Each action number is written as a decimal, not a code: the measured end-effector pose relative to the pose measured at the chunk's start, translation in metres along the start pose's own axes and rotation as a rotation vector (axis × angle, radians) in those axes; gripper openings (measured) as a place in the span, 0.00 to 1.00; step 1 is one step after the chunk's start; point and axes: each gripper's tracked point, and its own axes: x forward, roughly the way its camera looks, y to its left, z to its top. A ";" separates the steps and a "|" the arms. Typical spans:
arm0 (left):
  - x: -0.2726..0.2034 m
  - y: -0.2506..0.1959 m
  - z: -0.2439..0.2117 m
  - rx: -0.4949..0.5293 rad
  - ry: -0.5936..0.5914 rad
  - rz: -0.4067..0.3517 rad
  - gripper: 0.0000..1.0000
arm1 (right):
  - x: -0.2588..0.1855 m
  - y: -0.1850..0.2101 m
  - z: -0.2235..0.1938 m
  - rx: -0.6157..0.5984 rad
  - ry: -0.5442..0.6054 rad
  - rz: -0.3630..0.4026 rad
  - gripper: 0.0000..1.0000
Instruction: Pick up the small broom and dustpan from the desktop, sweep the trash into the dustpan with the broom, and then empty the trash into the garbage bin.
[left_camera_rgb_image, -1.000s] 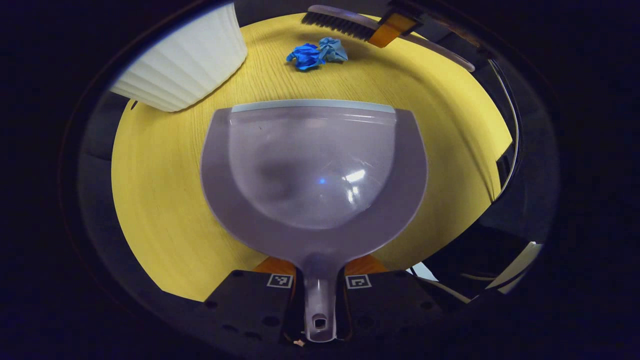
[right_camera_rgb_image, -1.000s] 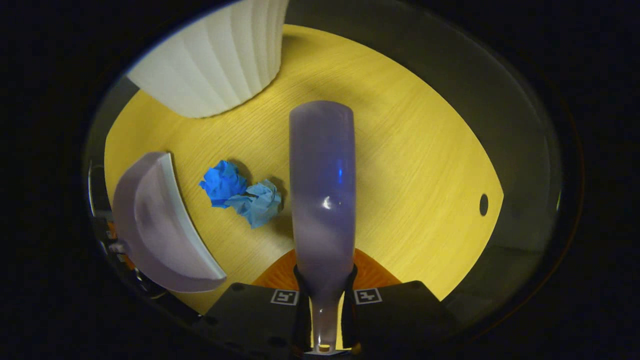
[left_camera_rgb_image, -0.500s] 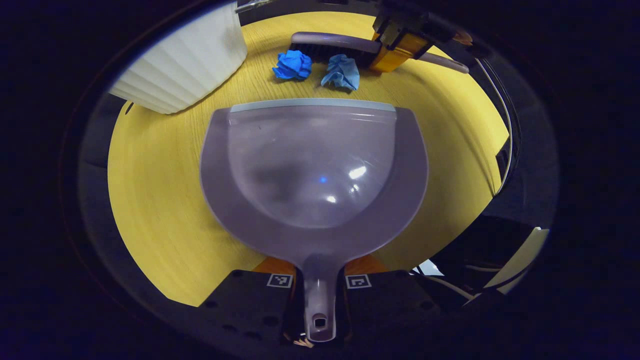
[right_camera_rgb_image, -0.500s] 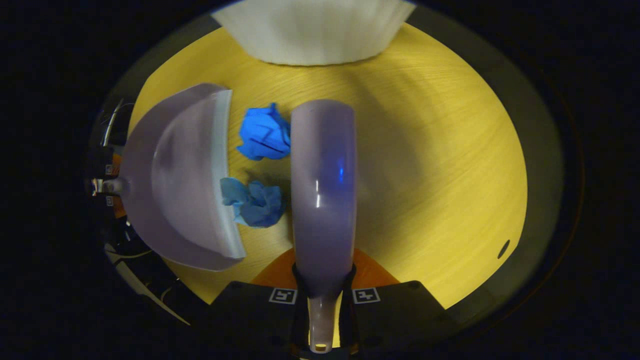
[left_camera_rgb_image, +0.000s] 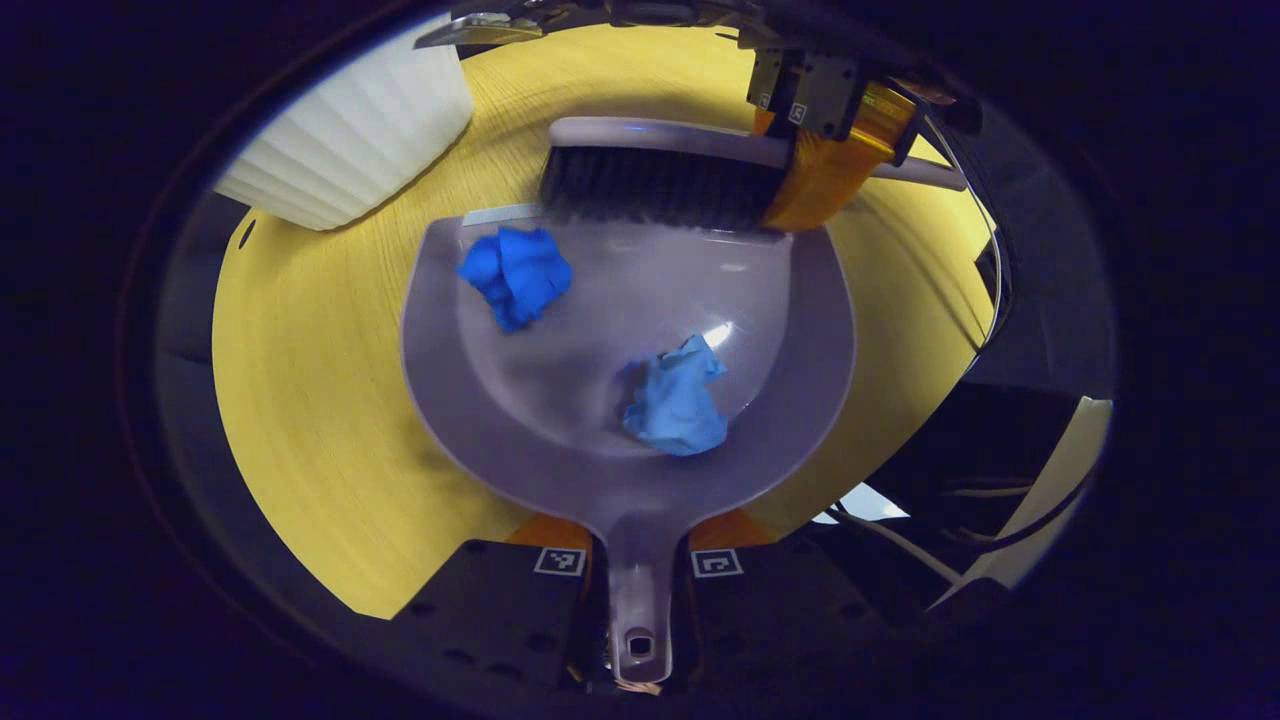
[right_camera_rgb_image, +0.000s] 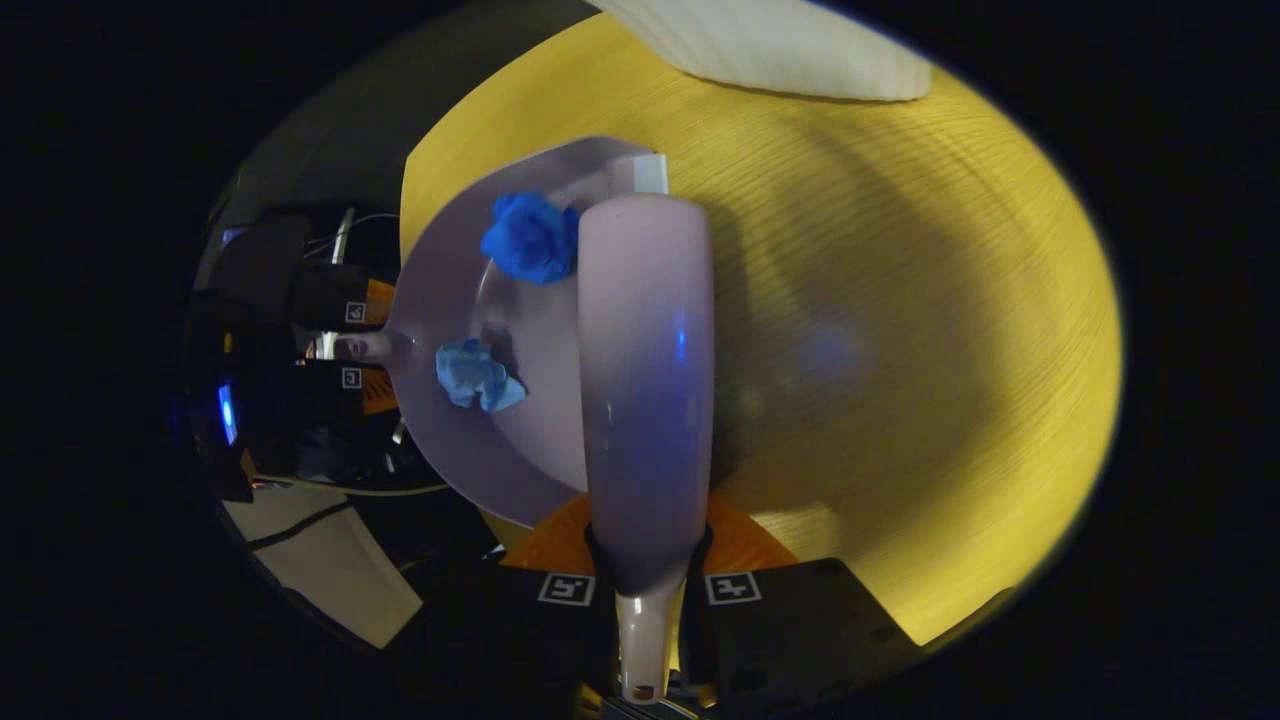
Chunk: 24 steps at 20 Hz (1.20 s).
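The left gripper (left_camera_rgb_image: 640, 575) is clamped on the handle of the dustpan (left_camera_rgb_image: 810, 380), which lies flat on the yellow desktop (left_camera_rgb_image: 300, 400) with its long axis running straight away from the fingers and its open lip at the far end. Both pieces of trash are inside the pan: the dark blue paper wad (left_camera_rgb_image: 515, 275) sits at the far left, just behind the lip, and the light blue paper wad (left_camera_rgb_image: 680, 400) lies deeper, nearer the handle. The right gripper (right_camera_rgb_image: 650, 590) is closed on the handle of the broom (right_camera_rgb_image: 645, 380), whose bristles (left_camera_rgb_image: 655, 190) stand across the pan's lip, seemingly touching it, though the contact is hard to judge. The sweeping looks done, so the emptying comes next. The white ribbed garbage bin (left_camera_rgb_image: 350, 140) stands to the far left of the pan's mouth, near the left gripper, so that hand must likely lift, swing left and tip the pan forward.
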 end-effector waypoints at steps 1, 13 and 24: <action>0.001 -0.001 -0.003 -0.001 -0.009 0.011 0.22 | -0.006 -0.002 0.003 0.016 -0.034 -0.005 0.25; -0.091 -0.017 0.031 0.047 -0.527 0.201 0.22 | -0.156 0.023 -0.030 0.202 -0.973 -0.090 0.24; -0.104 0.005 0.035 0.127 -0.641 0.641 0.22 | -0.205 0.021 -0.187 0.345 -1.686 -0.358 0.24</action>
